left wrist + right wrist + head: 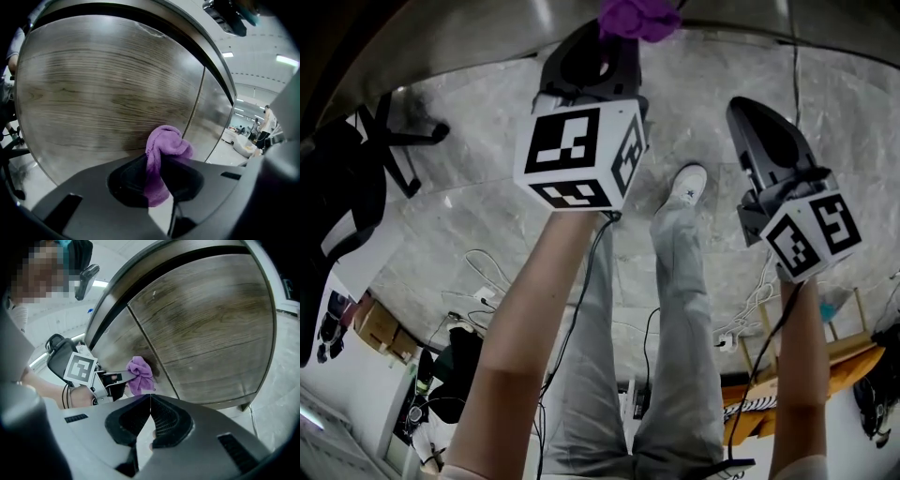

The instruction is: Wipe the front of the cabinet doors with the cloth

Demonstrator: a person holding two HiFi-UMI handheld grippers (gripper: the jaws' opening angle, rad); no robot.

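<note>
Two wood-grain cabinet doors [103, 93] meet at a vertical seam [199, 103], and the purple cloth [165, 143] is low down, just left of that seam, against or very nearly against the left door's face. The left gripper [157, 165] has its jaws clamped on the cloth. A bunched wad sticks out past the tips toward the door, and a short tail hangs back between the jaws. The right gripper [150, 404] hangs well to the right of the seam and back from the doors, jaws pressed together with nothing between them.

The cloth looks like plush terry: light, soft and floppy, with no shape of its own. I judge that it will drag on the wood and tend to pull out of a shallow pinch. The best hold is deep across the gathered middle, as now, with enough wad left proud to pad the tips off the door. Only the area by the seam looks reached, so most of both fronts probably remains.
</note>
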